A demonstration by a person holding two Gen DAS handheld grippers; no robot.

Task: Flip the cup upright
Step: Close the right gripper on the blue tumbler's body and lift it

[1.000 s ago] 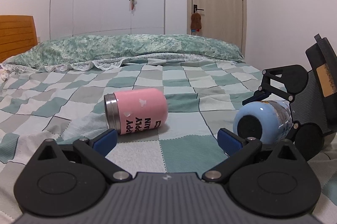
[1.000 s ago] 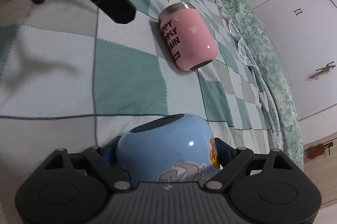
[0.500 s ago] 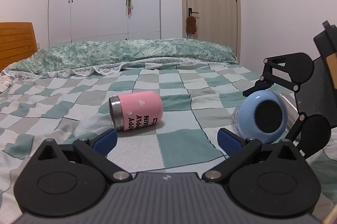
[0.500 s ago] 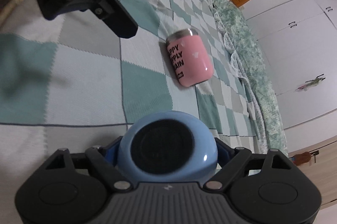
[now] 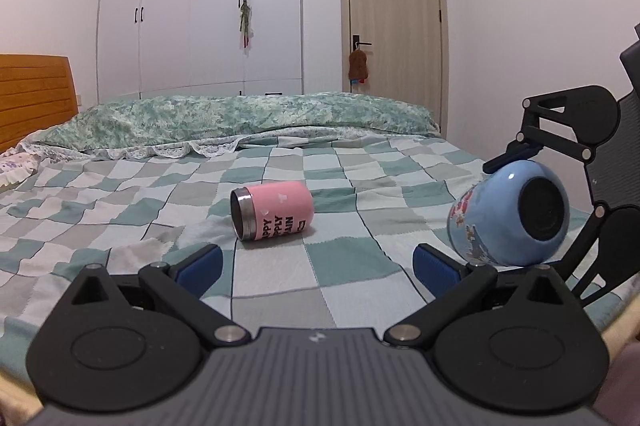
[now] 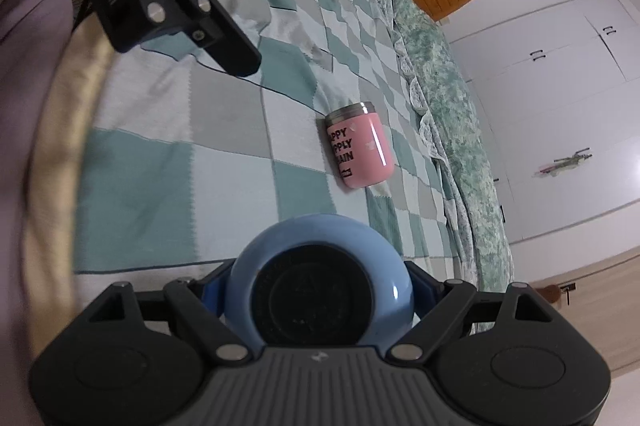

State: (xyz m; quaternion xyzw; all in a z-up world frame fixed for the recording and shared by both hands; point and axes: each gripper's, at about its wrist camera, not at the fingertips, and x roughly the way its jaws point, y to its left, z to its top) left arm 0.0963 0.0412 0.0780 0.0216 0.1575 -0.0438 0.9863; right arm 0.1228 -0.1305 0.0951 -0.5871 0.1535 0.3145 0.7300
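The blue cup (image 5: 508,218) is pinched at its sides by the right tool (image 6: 320,290), lifted clear of the bed (image 5: 360,286), with its dark base turned toward the right wrist camera and its mouth pointed away. A side grip like this is judged to leave both ends free so the cup can be turned base-down. The left tool (image 5: 316,262) is held low over the near bedcover, fingers spread, nothing between them. The pink cup (image 5: 272,211) is seen lying on its side at mid-bed, steel rim to the left, well apart from both tools. Flat checked cover lies open around and below the blue cup. The bed's right edge is close by. Soft cover: tipping on set-down is a judged risk.
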